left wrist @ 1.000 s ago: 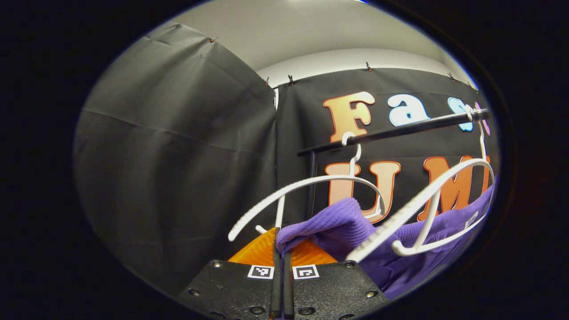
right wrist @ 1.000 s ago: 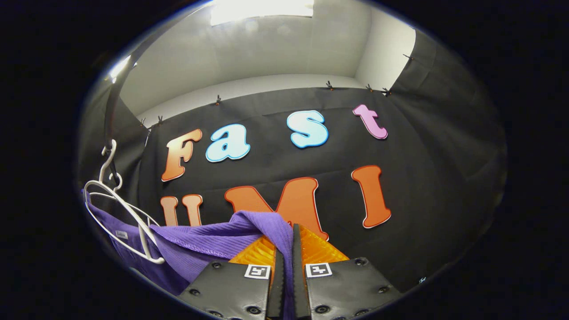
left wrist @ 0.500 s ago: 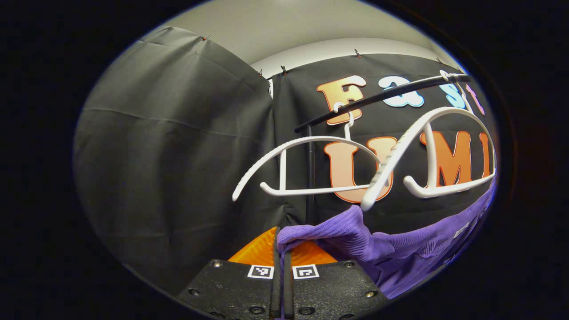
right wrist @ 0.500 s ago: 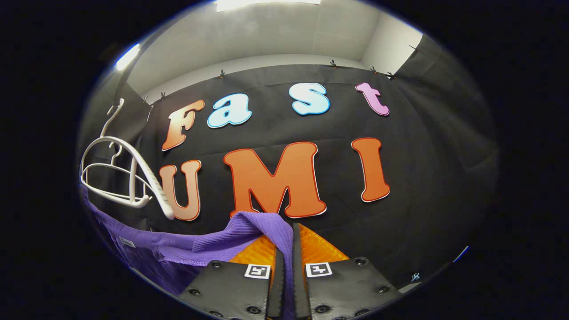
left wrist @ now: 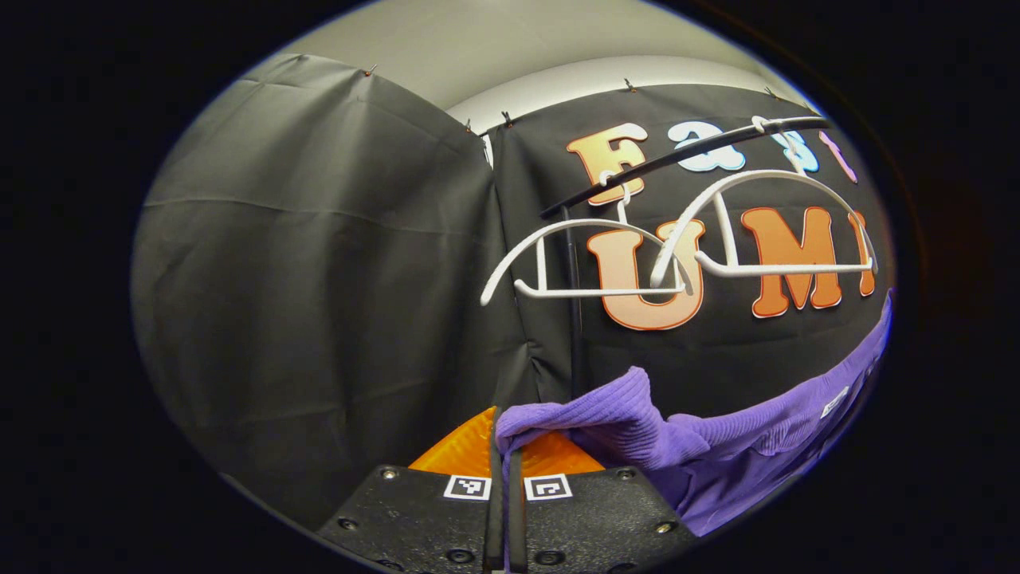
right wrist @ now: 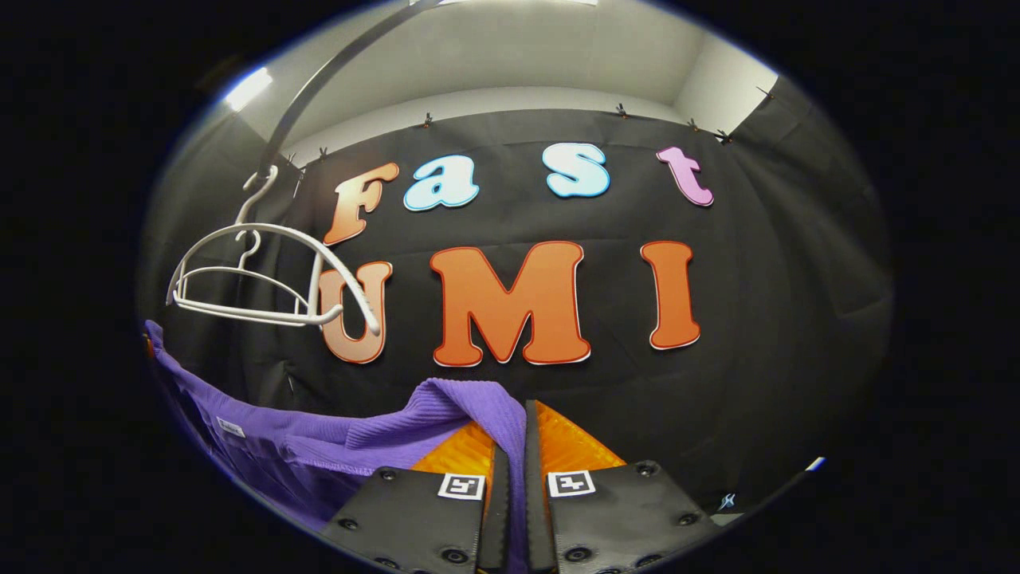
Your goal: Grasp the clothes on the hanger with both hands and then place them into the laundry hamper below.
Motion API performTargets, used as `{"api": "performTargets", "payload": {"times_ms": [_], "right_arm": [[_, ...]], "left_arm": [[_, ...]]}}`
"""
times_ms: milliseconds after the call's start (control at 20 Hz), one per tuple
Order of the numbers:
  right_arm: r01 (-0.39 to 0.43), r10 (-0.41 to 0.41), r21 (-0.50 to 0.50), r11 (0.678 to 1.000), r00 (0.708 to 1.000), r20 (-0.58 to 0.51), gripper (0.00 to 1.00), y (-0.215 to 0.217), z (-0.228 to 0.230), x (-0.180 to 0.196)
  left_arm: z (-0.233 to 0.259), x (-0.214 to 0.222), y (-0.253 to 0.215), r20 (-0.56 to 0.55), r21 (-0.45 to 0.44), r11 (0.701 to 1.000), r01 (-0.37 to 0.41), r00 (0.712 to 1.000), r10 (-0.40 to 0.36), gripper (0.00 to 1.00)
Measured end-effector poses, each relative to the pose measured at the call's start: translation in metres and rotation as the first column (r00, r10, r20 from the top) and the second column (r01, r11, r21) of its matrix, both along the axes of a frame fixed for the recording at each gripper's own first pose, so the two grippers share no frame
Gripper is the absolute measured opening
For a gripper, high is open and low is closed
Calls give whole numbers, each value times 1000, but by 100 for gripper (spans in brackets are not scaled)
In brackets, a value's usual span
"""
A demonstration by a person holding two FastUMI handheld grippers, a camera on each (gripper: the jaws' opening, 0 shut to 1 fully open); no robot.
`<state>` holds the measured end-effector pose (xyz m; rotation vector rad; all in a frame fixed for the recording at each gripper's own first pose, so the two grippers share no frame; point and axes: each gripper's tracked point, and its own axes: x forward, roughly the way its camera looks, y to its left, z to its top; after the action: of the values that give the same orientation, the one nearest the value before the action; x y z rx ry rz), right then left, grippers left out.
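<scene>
Between each tool's closed fingers, left tool (left wrist: 502,470), right tool (right wrist: 515,470), purple garment (left wrist: 717,446) pinched

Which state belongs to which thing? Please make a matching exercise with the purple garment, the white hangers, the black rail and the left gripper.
Things:
1. purple garment
2. white hangers
3. black rail
4. left gripper

States:
A. carries two hooks
B. bare, hanging on the rail
C. shut on a fold of cloth
D. stretched between both grippers, below the hangers

Pairs: 1-D, 2-B, 3-A, 4-C
</scene>
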<state>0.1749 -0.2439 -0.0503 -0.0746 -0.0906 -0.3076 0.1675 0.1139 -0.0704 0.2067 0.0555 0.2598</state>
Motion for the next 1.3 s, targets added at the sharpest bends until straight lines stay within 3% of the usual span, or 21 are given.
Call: {"api": "performTargets", "payload": {"times_ms": [350, 600, 800, 1000, 1150, 1300], "right_arm": [[-117, 118, 7, 993, 986, -115, 16, 67, -20, -26], [-276, 268, 1, 961, 931, -247, 16, 143, -63, -39], [-357, 358, 67, 931, 866, -349, 16, 191, -107, -43], [-373, 401, 155, 915, 792, -461, 16, 207, -158, -58], [-372, 431, 224, 901, 707, -560, 16, 212, -205, -73], [-345, 446, 288, 893, 608, -656, 16, 215, -247, -92]], "left_arm": [[-24, -44, -31, -55, -11, 997, 76, 996, -76, 2], [-66, -55, -78, -131, -97, 980, 174, 974, -186, 2], [-108, -67, -117, -229, -169, 948, 269, 925, -304, 2], [-162, -92, -158, -354, -290, 895, 338, 831, -428, 3], [-201, -110, -176, -446, -383, 869, 314, 761, -471, 3], [-255, -143, -191, -599, -464, 848, 256, 614, -514, 4]]}}
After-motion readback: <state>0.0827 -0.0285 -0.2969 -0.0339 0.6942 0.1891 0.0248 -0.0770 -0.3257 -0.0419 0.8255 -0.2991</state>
